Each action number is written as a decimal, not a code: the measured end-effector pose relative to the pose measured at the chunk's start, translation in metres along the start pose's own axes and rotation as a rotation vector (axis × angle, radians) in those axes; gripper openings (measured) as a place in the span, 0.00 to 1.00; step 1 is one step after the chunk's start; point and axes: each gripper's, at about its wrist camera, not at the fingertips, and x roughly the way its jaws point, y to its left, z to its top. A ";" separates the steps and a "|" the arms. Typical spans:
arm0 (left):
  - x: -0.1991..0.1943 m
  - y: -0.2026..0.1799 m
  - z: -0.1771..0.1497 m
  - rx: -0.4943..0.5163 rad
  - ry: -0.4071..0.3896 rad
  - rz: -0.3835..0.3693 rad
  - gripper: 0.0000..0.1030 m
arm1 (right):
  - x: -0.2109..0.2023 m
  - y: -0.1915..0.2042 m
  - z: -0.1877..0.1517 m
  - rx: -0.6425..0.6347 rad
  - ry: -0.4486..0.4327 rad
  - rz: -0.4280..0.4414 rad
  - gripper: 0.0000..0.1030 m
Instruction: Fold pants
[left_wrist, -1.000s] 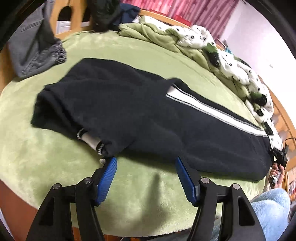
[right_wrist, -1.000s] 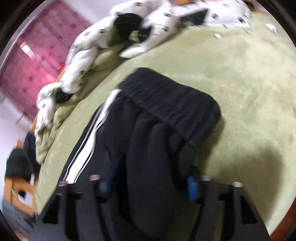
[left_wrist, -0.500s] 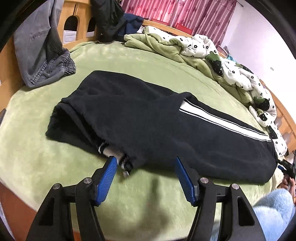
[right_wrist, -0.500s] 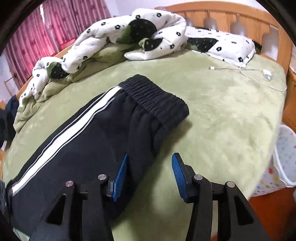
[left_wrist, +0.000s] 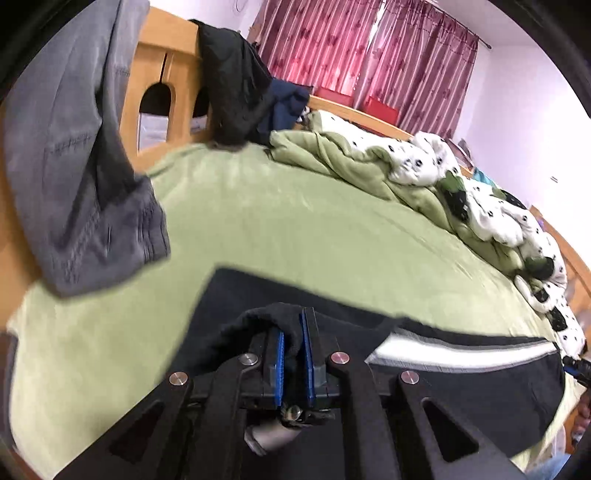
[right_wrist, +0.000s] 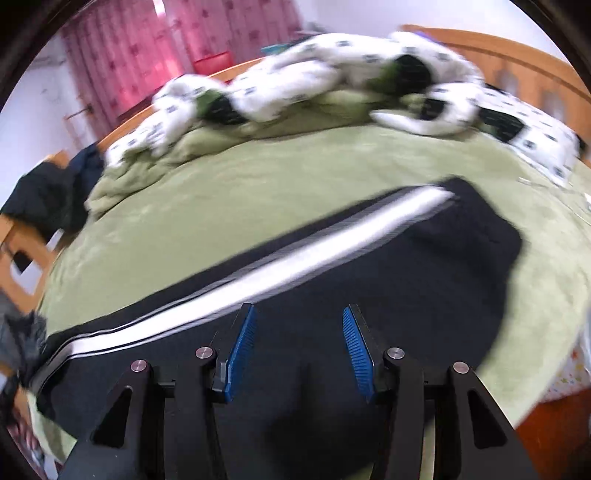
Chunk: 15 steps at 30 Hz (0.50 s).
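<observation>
Black pants (left_wrist: 258, 291) with a white side stripe (left_wrist: 443, 356) lie across the green bed (left_wrist: 295, 221). My left gripper (left_wrist: 291, 328) is shut on a bunched fold of their near edge, and black cloth fills the gap between its blue pads. In the right wrist view the pants (right_wrist: 424, 273) stretch from lower left to right, stripe (right_wrist: 295, 266) uppermost. My right gripper (right_wrist: 299, 332) hovers over the dark cloth with its blue pads apart and nothing pinched between them. That view is blurred.
Grey jeans (left_wrist: 74, 166) hang over the wooden bed end (left_wrist: 155, 66) at left, beside dark clothes (left_wrist: 232, 85). A crumpled white spotted duvet (left_wrist: 480, 206) and green blanket (left_wrist: 332, 158) line the far side. The wooden headboard (right_wrist: 517, 62) stands at far right.
My left gripper went from open in front of the pants' edge to shut on it, then rose. My right gripper came out of the waistband cloth, opened wider and shifted over the pants.
</observation>
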 end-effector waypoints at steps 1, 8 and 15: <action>0.008 0.002 0.009 0.007 0.011 0.009 0.09 | 0.006 0.015 0.001 -0.018 0.016 0.020 0.47; 0.035 0.011 0.038 0.065 0.128 -0.042 0.15 | 0.031 0.104 0.005 -0.122 0.105 0.136 0.47; 0.021 0.023 0.012 0.056 0.092 -0.155 0.72 | 0.043 0.155 -0.009 -0.268 0.138 0.164 0.47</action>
